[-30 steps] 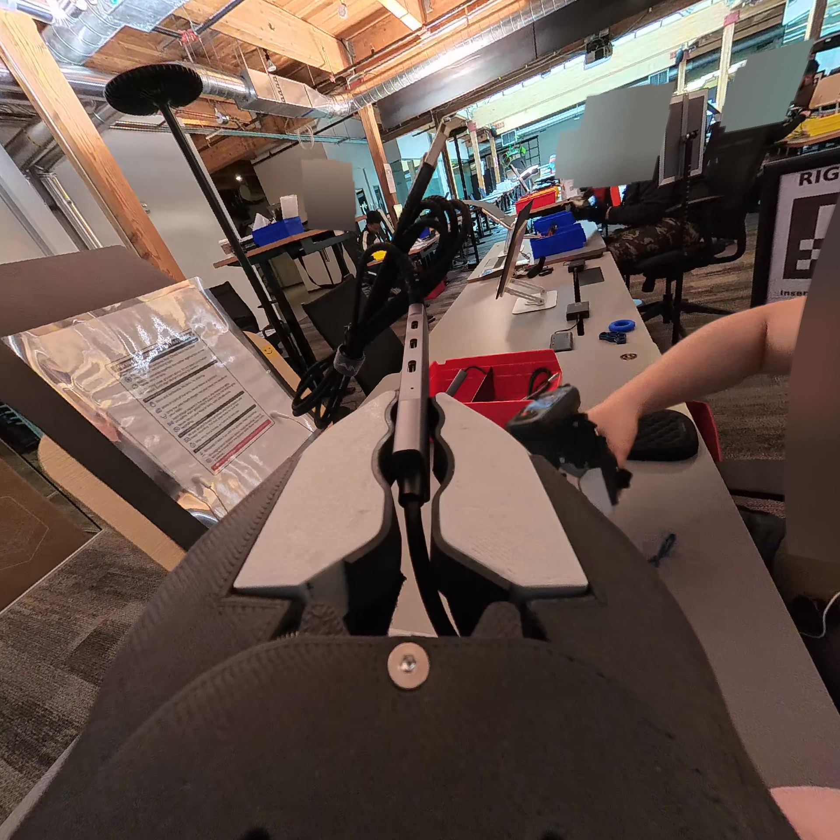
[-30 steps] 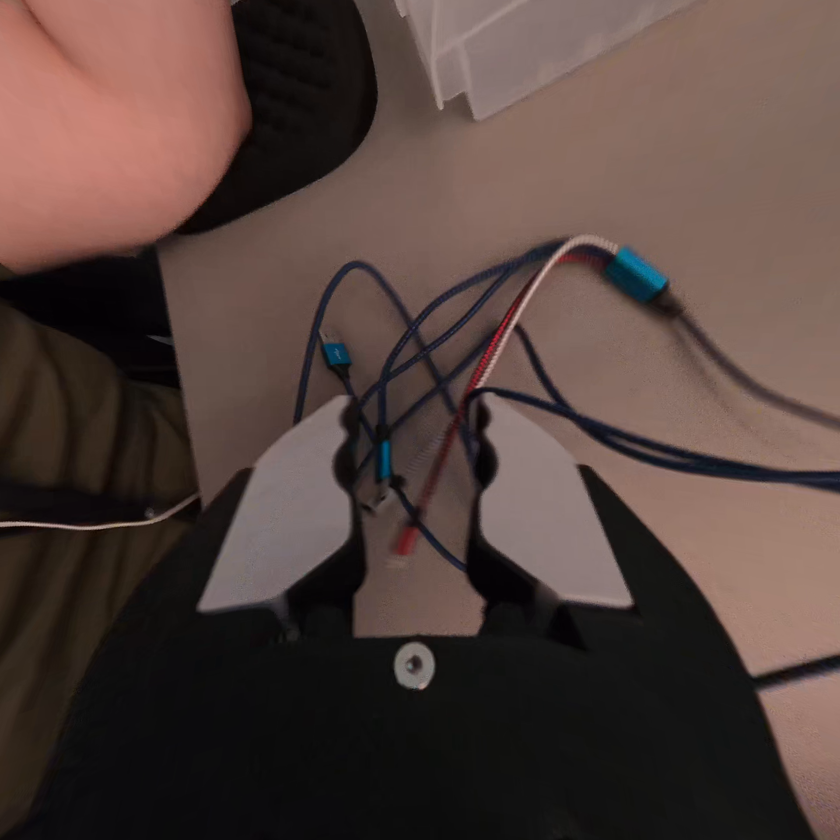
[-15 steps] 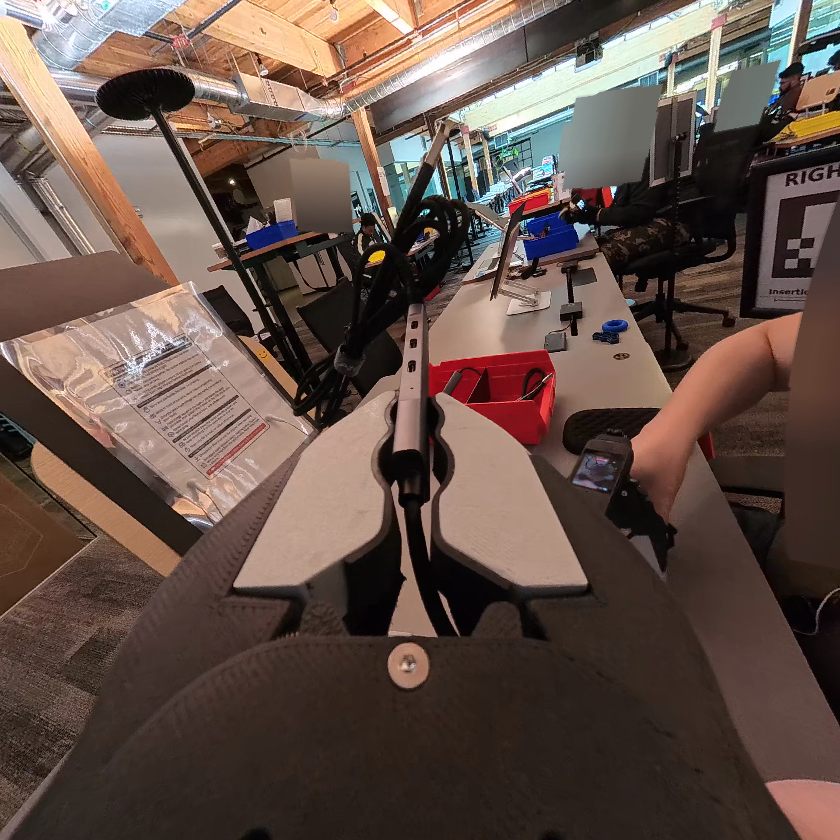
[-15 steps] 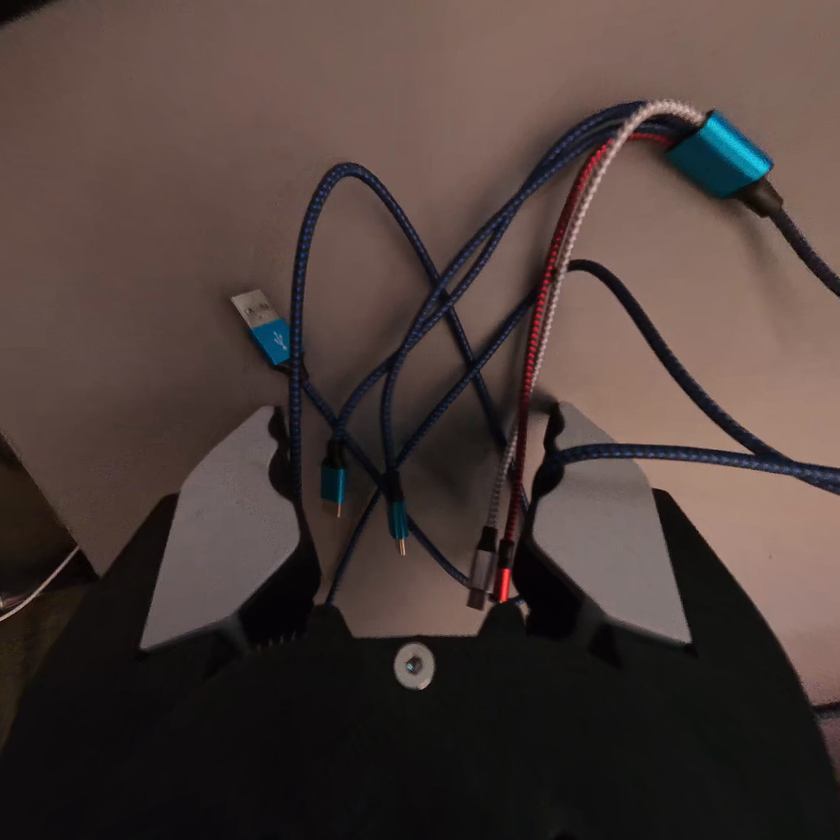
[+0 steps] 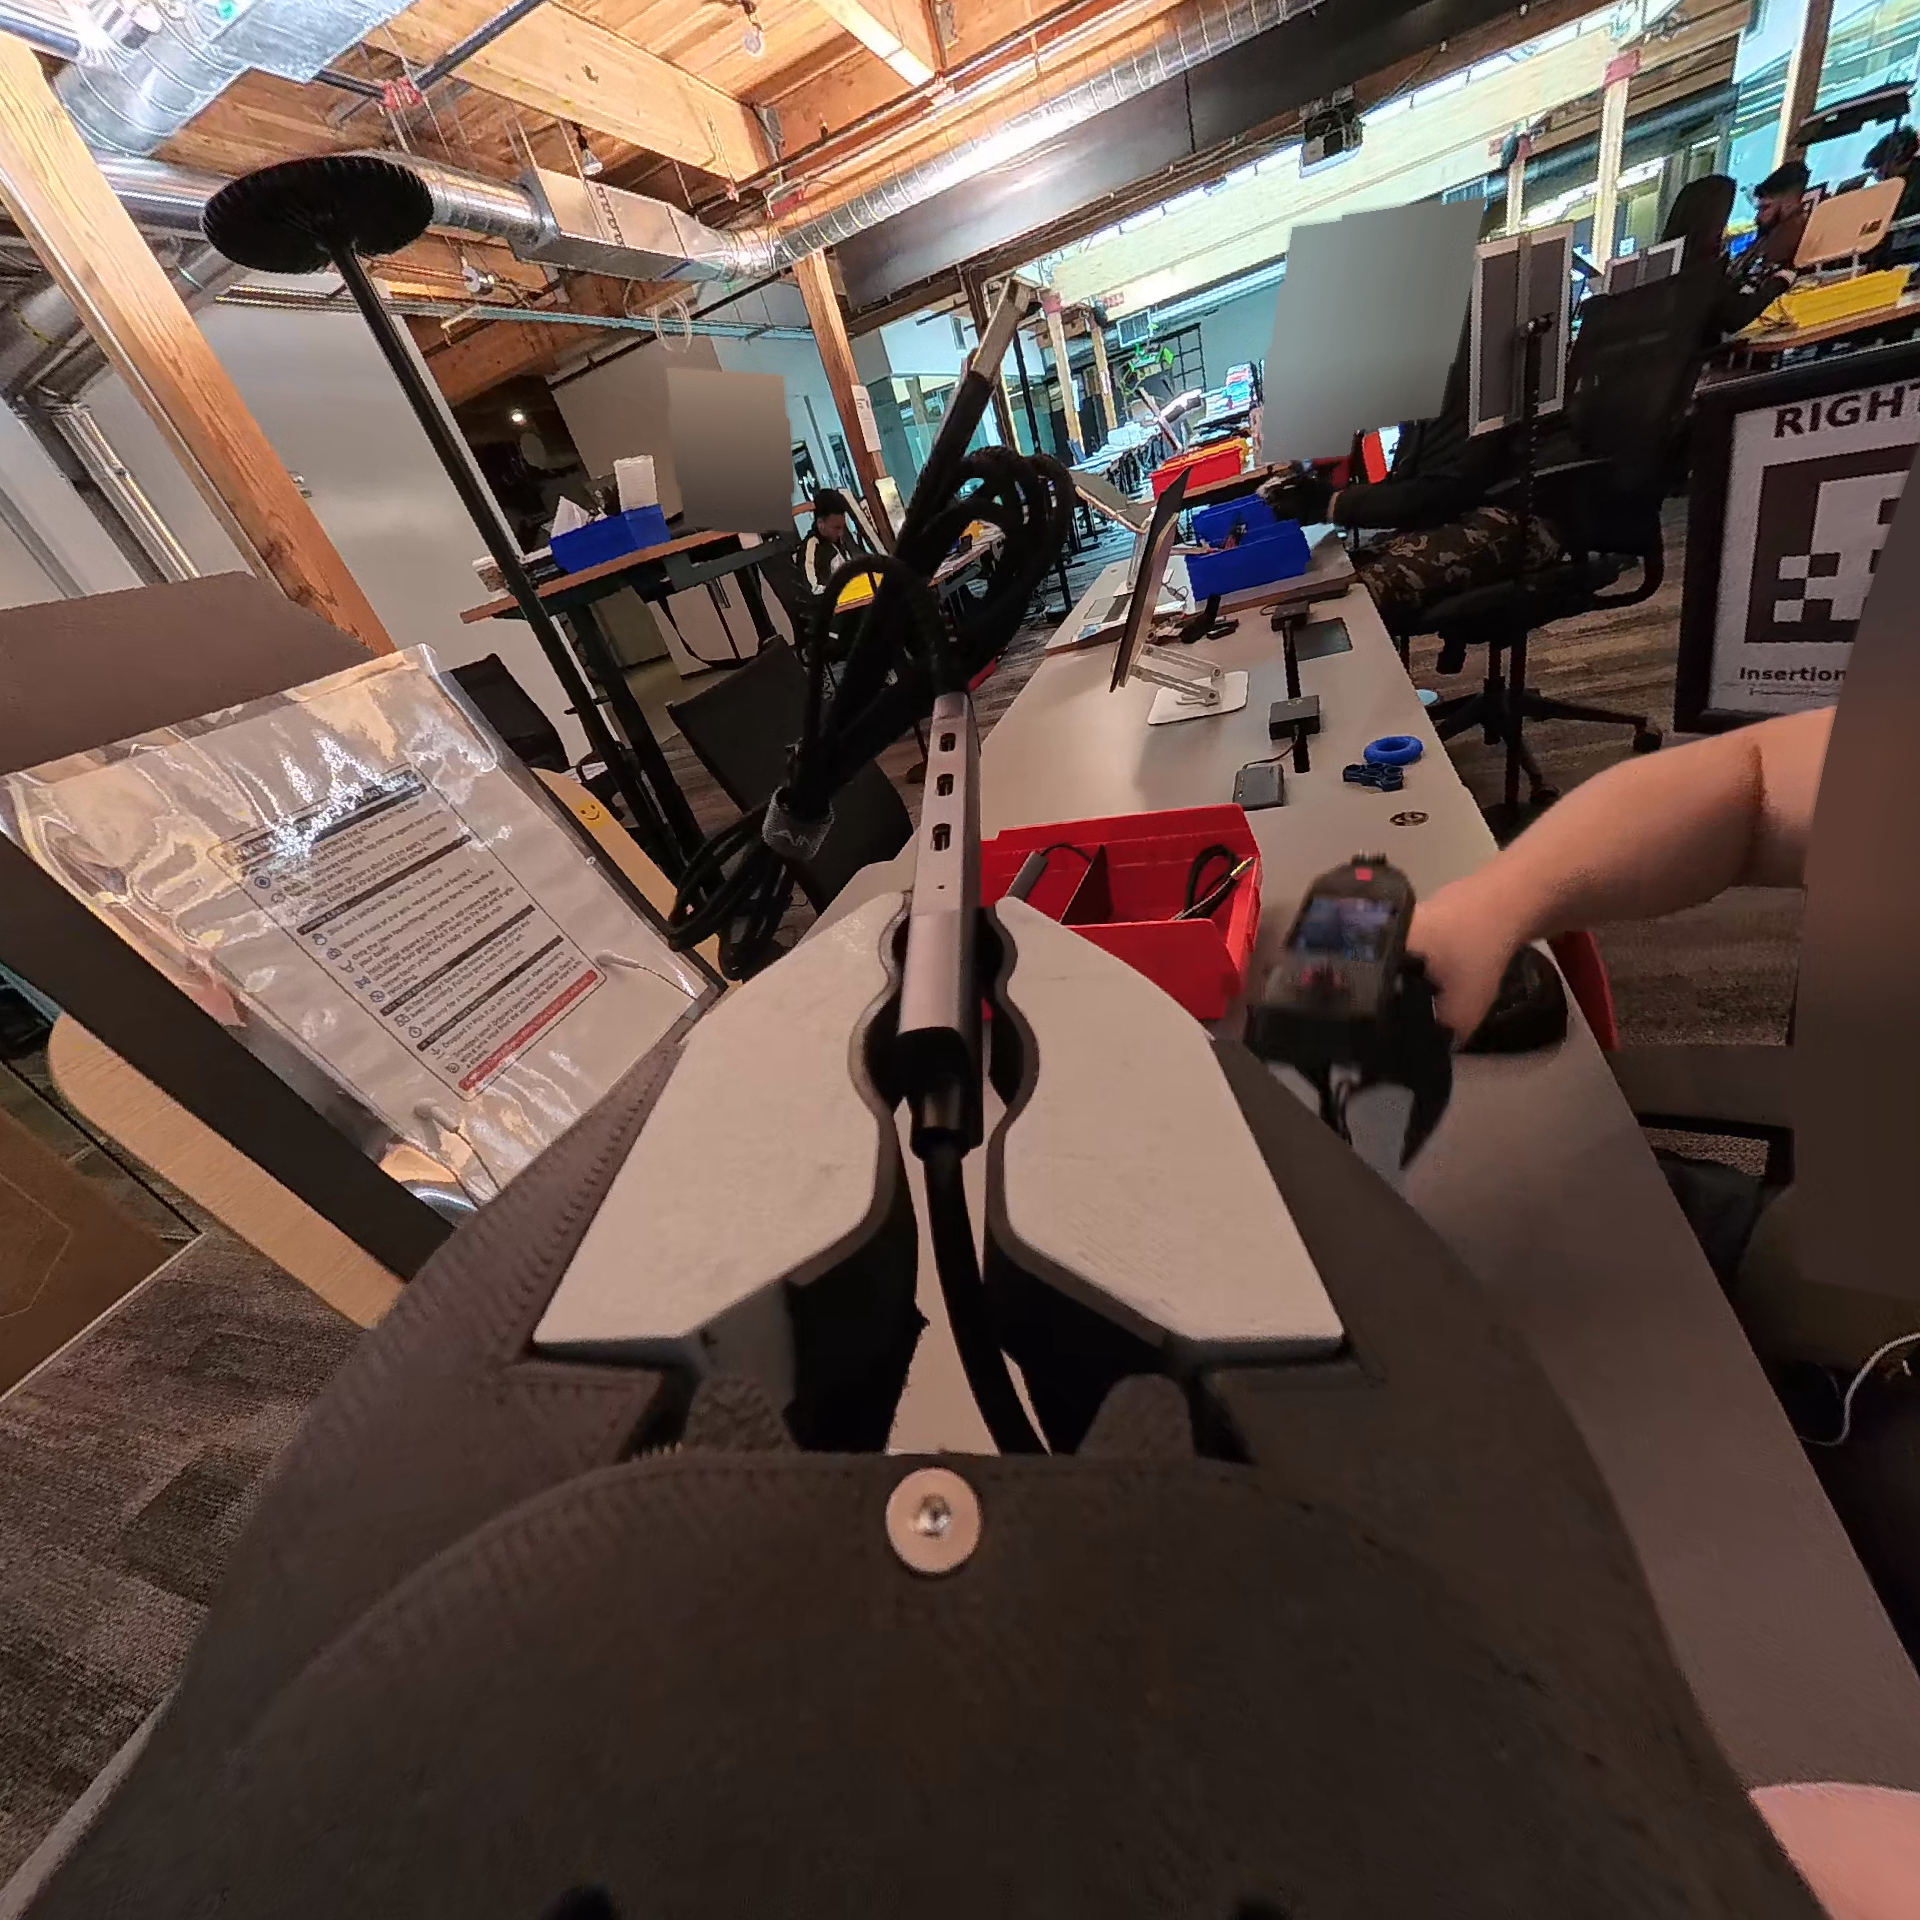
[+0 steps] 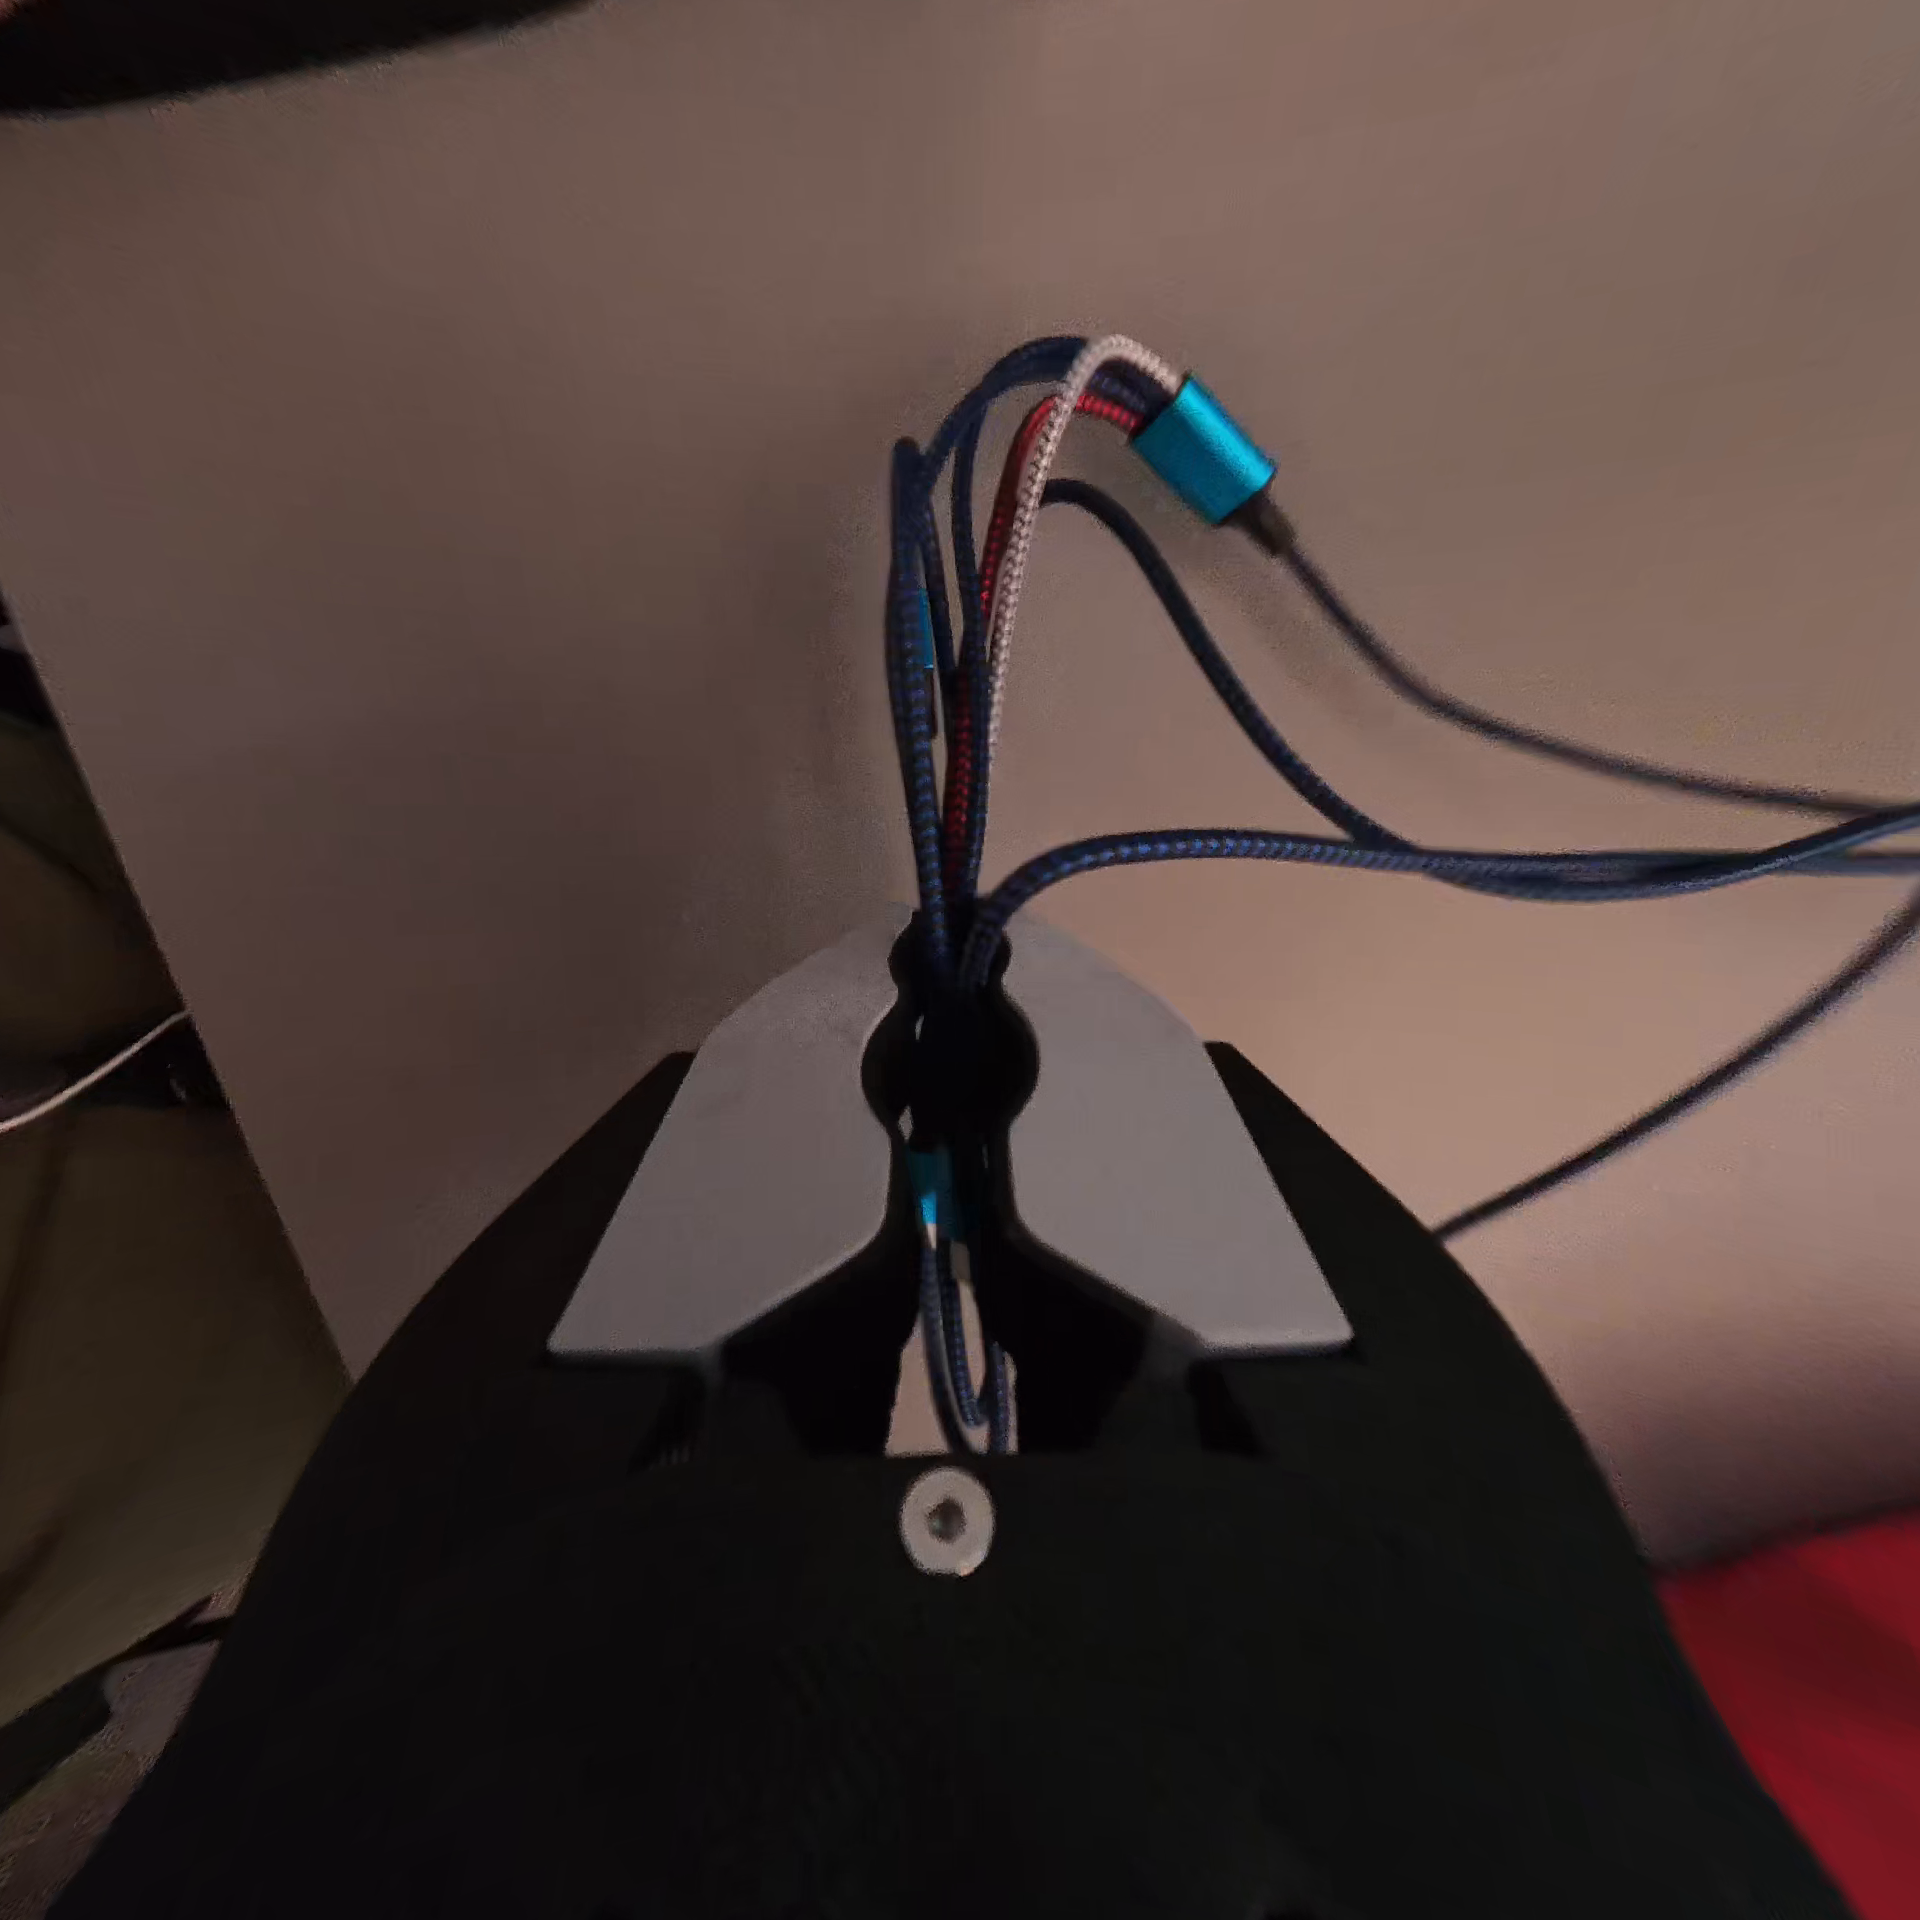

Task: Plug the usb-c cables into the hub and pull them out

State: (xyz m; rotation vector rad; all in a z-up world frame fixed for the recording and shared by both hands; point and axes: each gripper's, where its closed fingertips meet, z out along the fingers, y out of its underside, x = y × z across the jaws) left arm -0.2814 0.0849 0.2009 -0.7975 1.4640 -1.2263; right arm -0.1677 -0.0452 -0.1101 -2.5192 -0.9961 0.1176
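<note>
My left gripper (image 5: 943, 914) is shut on a slim grey USB hub (image 5: 948, 883), held upright above the desk with its row of ports facing me and its black cable (image 5: 961, 1278) running back between the fingers. My right gripper (image 6: 951, 935) is shut on a bundle of braided cables (image 6: 951, 748), blue, red and white, gathered between the fingers. A blue splitter block (image 6: 1203, 449) joins them above. A small blue plug (image 6: 928, 1190) sits behind the fingertips. The right gripper also shows in the left wrist view (image 5: 1351, 997), held by a hand.
A long grey desk (image 5: 1558, 1299) runs ahead. A red bin (image 5: 1132, 894) with cables stands on it, a coiled black cable (image 5: 935, 623) hangs on a stand, and a laminated sheet (image 5: 353, 894) leans at the left. Laptop stand, adapters and seated people lie farther off. There is about 35 centimetres between the tips of the two grippers.
My right gripper has closed on the spread cables, gathering them into one bundle. In the left wrist view it has moved up and right. The left gripper and hub have held still.
</note>
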